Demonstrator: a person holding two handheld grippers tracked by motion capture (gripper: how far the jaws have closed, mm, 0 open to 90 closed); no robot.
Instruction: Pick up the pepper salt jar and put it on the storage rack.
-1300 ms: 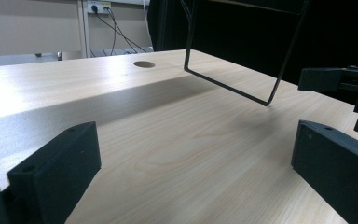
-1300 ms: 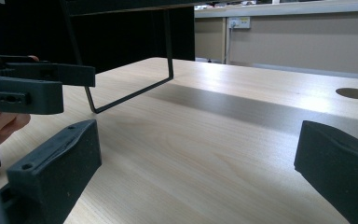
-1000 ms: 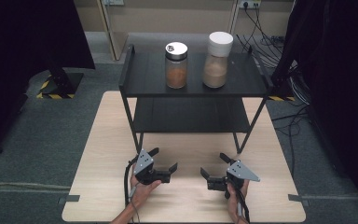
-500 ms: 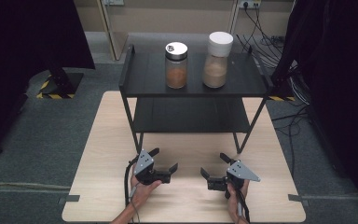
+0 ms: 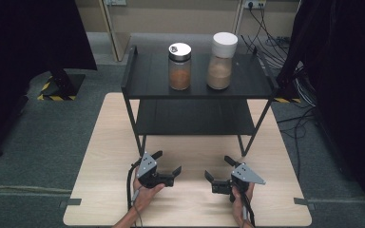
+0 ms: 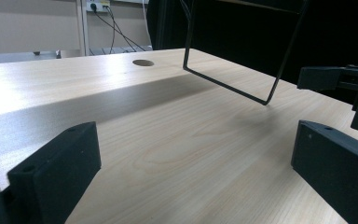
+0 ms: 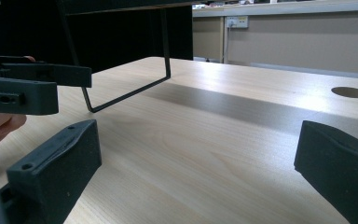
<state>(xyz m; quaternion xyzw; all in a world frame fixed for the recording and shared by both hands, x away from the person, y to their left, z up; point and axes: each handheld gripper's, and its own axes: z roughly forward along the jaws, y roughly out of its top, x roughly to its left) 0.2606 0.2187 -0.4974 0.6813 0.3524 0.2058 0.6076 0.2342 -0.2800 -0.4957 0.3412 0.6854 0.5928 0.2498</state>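
Note:
Two jars stand on the top shelf of a black two-tier rack (image 5: 142, 88). The silver-lidded jar (image 5: 179, 66) holds orange-brown powder, and the white-lidded jar (image 5: 220, 61) holds paler brown powder. My left gripper (image 5: 167, 162) sits low over the wooden table (image 5: 104, 156) in front of the rack, open, with nothing between its jaws. My right gripper (image 5: 218, 167) faces it from the right, also open and empty. In the left gripper view my left gripper (image 6: 196, 140) frames bare wood, with the right gripper (image 6: 340, 79) at the far right. In the right gripper view my right gripper (image 7: 198, 137) frames bare wood too, with the left gripper (image 7: 28, 88) at the left.
The rack's thin black leg frames (image 6: 233, 84) (image 7: 126, 93) rest on the table just beyond the grippers. A round cable hole (image 7: 349, 92) (image 6: 142, 62) shows in the tabletop. Dark curtains hang at both sides, and cables (image 5: 271, 45) lie on the floor behind the table.

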